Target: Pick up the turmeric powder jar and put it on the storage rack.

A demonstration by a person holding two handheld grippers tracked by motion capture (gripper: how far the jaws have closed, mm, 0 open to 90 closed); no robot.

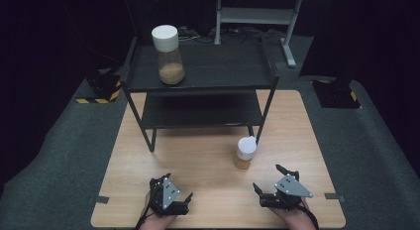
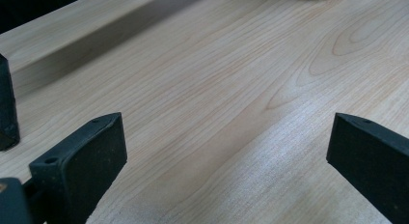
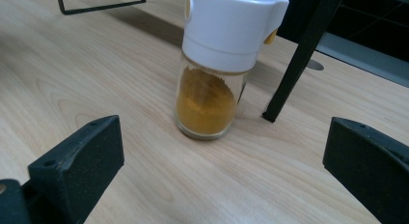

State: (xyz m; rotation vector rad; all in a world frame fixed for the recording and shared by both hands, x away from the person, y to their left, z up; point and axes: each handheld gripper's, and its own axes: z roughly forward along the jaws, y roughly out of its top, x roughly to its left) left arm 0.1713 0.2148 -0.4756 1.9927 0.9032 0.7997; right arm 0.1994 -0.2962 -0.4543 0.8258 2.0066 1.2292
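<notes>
Both grippers sit at the near edge of the table [image 1: 148,155], held in the person's hands: the left gripper [image 1: 174,190] with its jaws spread wide over bare wood, the right gripper [image 1: 275,183] likewise wide apart and holding nothing.

Beyond them stands a black two-tier rack [image 1: 208,86], its front right leg just beside the small jar [image 1: 245,153]. On the rack's top shelf, at the left, stands the big jar [image 1: 168,54]: clear body, white lid, a low layer of tan grains at the bottom.

That small jar is the one in hand, by my judgement. It stands upright on the table ahead of the right gripper, a little to its left, about half full of orange-yellow powder under a white flip-top cap [image 3: 231,26]. In the right gripper view it lies between the open jaws but well ahead of them.

To do the reach well, bring the right gripper straight forward, keep the jaws level, and close on the glass below the cap. Mind the rack leg [image 3: 301,55] close behind; a skewed approach could knock the jar against it.
</notes>
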